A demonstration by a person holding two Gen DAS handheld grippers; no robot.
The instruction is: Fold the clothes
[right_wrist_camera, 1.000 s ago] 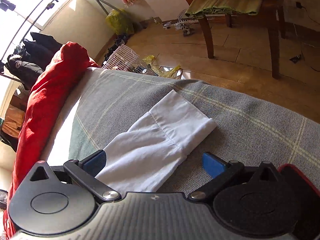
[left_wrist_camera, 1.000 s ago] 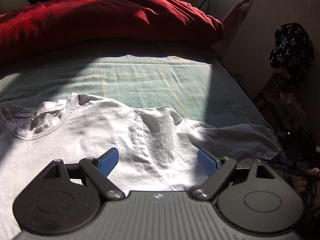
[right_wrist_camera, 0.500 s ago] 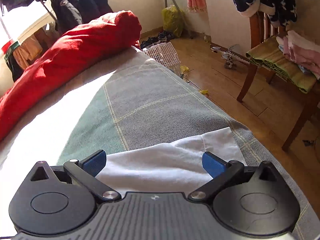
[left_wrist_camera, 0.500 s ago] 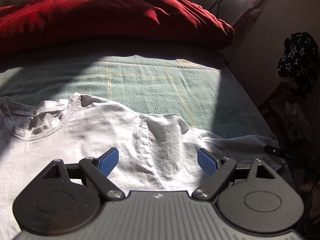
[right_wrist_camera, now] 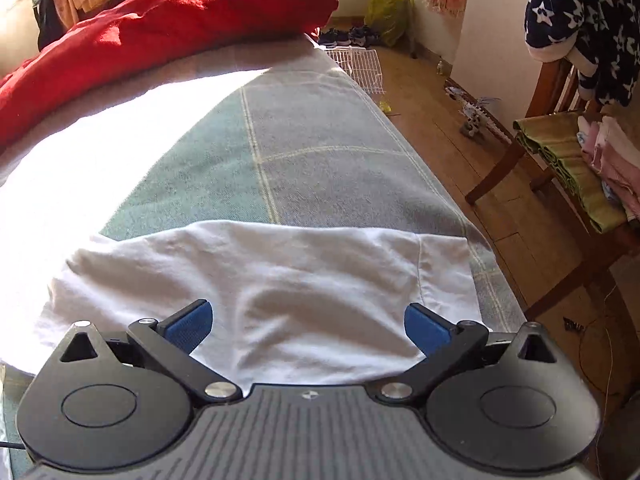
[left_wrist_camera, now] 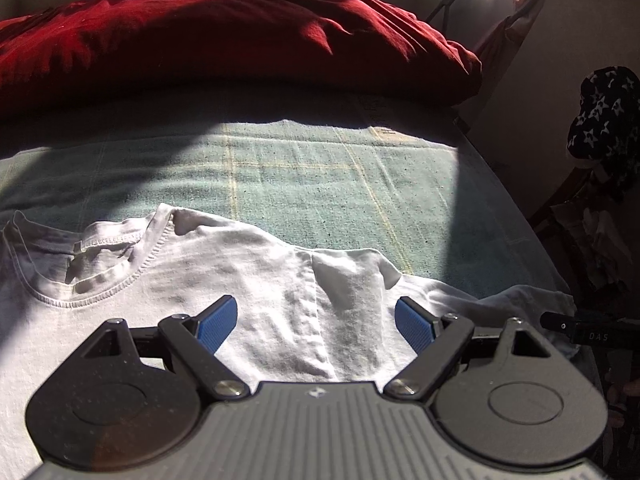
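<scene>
A white T-shirt (left_wrist_camera: 224,280) lies flat on a green checked bed cover (left_wrist_camera: 320,176), its collar (left_wrist_camera: 84,264) at the left of the left wrist view. My left gripper (left_wrist_camera: 316,322) hovers open over the shoulder seam, nothing between its blue pads. The shirt's sleeve (right_wrist_camera: 280,280) spreads toward the bed's right edge in the right wrist view. Over that sleeve my right gripper (right_wrist_camera: 308,326) stands open, its jaws wide apart and holding nothing.
A red duvet (left_wrist_camera: 224,44) is heaped along the far side of the bed. Right of the bed are a wooden floor (right_wrist_camera: 432,92), a wooden chair (right_wrist_camera: 560,148) stacked with folded cloth, a star-patterned garment (right_wrist_camera: 580,12) and a white wire rack (right_wrist_camera: 356,68).
The right gripper has rolled upright and swung so the sleeve now lies across its view. The left gripper has drifted slightly back along the shirt. Both stayed open.
</scene>
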